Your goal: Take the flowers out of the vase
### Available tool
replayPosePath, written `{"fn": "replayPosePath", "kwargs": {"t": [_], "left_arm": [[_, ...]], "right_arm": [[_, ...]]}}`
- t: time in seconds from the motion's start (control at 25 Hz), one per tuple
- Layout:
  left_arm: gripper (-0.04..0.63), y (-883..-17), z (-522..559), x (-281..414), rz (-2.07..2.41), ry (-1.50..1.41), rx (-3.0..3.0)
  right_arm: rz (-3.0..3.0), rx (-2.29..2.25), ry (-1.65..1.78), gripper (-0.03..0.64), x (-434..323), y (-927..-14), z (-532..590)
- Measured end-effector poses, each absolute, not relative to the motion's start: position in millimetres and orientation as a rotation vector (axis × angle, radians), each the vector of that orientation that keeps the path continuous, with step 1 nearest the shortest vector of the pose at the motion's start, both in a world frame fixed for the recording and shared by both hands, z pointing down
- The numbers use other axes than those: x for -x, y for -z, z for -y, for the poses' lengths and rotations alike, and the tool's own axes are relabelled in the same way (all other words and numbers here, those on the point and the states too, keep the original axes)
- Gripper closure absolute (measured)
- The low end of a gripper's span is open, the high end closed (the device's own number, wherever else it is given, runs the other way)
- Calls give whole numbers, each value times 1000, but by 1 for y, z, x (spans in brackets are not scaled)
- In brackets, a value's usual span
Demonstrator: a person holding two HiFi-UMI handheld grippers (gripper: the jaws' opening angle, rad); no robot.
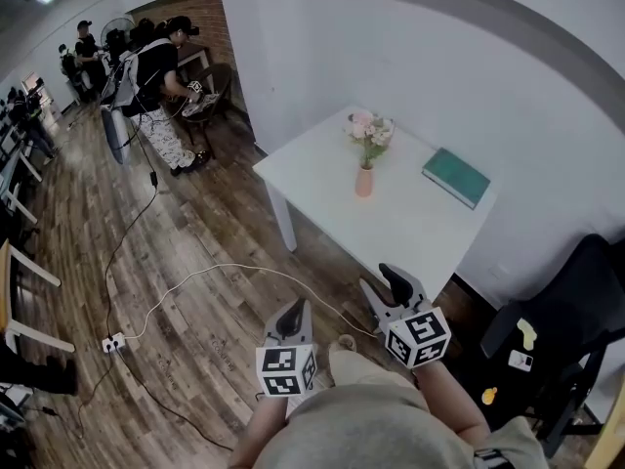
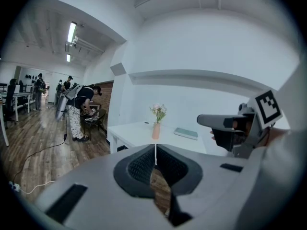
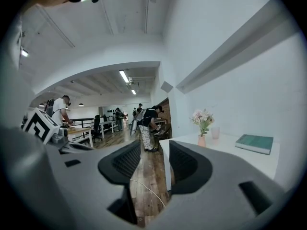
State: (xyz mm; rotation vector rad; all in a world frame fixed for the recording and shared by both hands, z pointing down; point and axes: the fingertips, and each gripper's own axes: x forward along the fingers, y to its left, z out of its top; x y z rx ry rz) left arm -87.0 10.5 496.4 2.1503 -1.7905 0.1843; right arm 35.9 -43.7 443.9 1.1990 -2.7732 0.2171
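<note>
Wood-floored room, white counter [image 1: 410, 237] far | pink flowers [image 1: 369, 130] upright in small peach vase [image 1: 364, 182] mid-counter | left hand-held gripper [image 1: 292, 308] near, jaws together | right hand-held gripper [image 1: 384, 283] near, jaws apart, nothing between

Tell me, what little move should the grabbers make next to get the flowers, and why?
Probably bring the right gripper forward toward the flowers. Its jaws stand apart and empty, but it hangs over the floor, short of the table where the flowers stand in the pink vase.
</note>
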Motion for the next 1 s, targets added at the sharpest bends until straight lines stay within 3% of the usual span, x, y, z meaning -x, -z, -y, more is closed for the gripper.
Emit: {"fn": "replayPosePath", "kwargs": {"t": [1.0], "left_arm": [[586,-497,186,140,1757,-215,-2182]], "right_arm": [[2757,-1338,-199,420,1,-434,252]]}}
